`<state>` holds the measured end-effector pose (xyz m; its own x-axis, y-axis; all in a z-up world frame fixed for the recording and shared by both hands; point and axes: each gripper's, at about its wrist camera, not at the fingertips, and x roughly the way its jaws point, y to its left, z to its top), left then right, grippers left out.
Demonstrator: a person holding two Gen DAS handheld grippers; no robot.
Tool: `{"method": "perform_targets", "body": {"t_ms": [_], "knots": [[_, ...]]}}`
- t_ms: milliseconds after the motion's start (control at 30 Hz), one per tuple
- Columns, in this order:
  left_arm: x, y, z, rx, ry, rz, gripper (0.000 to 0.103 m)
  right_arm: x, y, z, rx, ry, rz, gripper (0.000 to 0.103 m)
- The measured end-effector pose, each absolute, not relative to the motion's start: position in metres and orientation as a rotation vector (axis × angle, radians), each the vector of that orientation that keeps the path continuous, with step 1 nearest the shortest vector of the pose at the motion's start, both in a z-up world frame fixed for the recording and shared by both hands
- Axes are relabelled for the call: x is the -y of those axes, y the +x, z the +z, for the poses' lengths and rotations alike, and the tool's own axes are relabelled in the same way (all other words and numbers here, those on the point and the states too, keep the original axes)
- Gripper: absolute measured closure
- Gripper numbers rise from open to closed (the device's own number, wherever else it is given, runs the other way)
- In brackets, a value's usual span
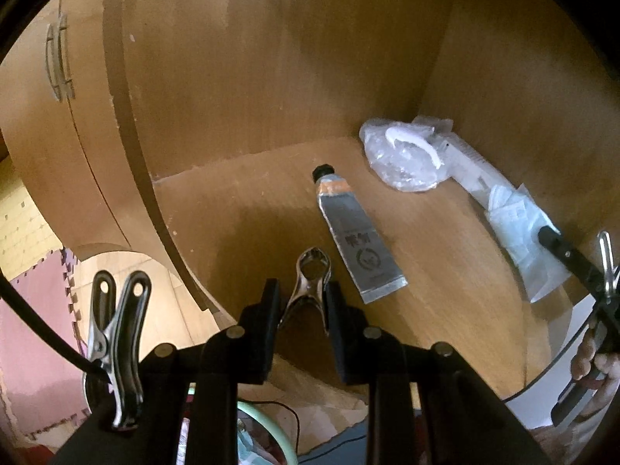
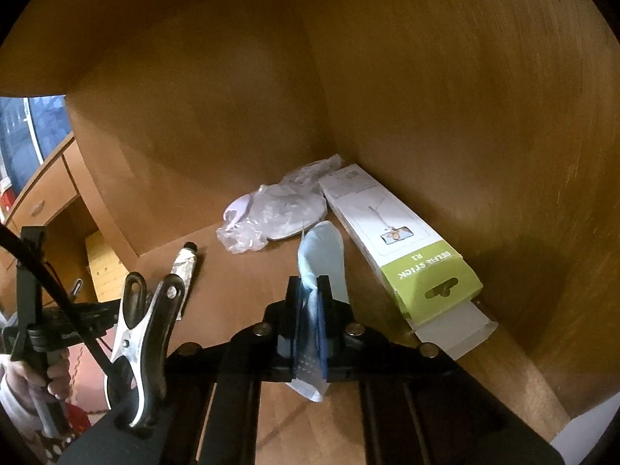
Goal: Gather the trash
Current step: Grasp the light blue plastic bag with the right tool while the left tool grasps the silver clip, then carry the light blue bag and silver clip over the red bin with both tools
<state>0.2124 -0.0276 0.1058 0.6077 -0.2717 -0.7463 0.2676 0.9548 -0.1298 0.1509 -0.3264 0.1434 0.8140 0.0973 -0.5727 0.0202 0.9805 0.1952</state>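
My left gripper point(image 1: 301, 290) is shut on a small metal clip point(image 1: 310, 283), held above a wooden shelf. A silver tube point(image 1: 356, 240) with a black cap lies just right of it. A crumpled clear plastic bag point(image 1: 403, 159) sits in the far corner. My right gripper point(image 2: 309, 285) is shut on a pale blue wrapper point(image 2: 323, 255), which sticks out past the fingers and hangs below them. The plastic bag point(image 2: 271, 213) and the tube point(image 2: 186, 267) also show in the right wrist view.
A white and green selfie-stick box point(image 2: 407, 248) lies along the right wall of the wooden shelf point(image 2: 232, 279). Cabinet walls close in at the back and right. A cupboard door with handles point(image 1: 58, 62) stands at the left. Pink floor mats point(image 1: 35, 348) lie below.
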Motion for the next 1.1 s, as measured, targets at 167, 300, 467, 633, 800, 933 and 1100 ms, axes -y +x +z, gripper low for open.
{"method": "perform_targets", "body": {"t_ms": [167, 300, 467, 633, 800, 933, 1100], "knots": [[0.024, 0.196, 0.116, -0.839, -0.031, -0.307, 0.079, 0.326, 0.146, 0.149, -0.597, 0.237, 0.074, 0.096], [0.024, 0.178, 0.126, -0.829, -0.044, -0.331, 0.078, 0.321, 0.143, 0.154, -0.587, 0.24, 0.108, 0.096], [0.024, 0.152, 0.137, -0.816, -0.061, -0.349, 0.078, 0.311, 0.139, 0.154, -0.59, 0.238, 0.147, 0.096], [0.025, 0.123, 0.148, -0.809, -0.077, -0.357, 0.078, 0.307, 0.132, 0.157, -0.583, 0.257, 0.186, 0.096], [0.023, 0.101, 0.154, -0.815, -0.124, -0.365, 0.078, 0.305, 0.126, 0.16, -0.58, 0.285, 0.227, 0.096], [0.02, 0.079, 0.16, -0.815, -0.144, -0.352, 0.078, 0.301, 0.119, 0.164, -0.569, 0.285, 0.269, 0.096], [0.016, 0.051, 0.164, -0.825, -0.151, -0.332, 0.078, 0.293, 0.11, 0.166, -0.563, 0.273, 0.309, 0.096]]}}
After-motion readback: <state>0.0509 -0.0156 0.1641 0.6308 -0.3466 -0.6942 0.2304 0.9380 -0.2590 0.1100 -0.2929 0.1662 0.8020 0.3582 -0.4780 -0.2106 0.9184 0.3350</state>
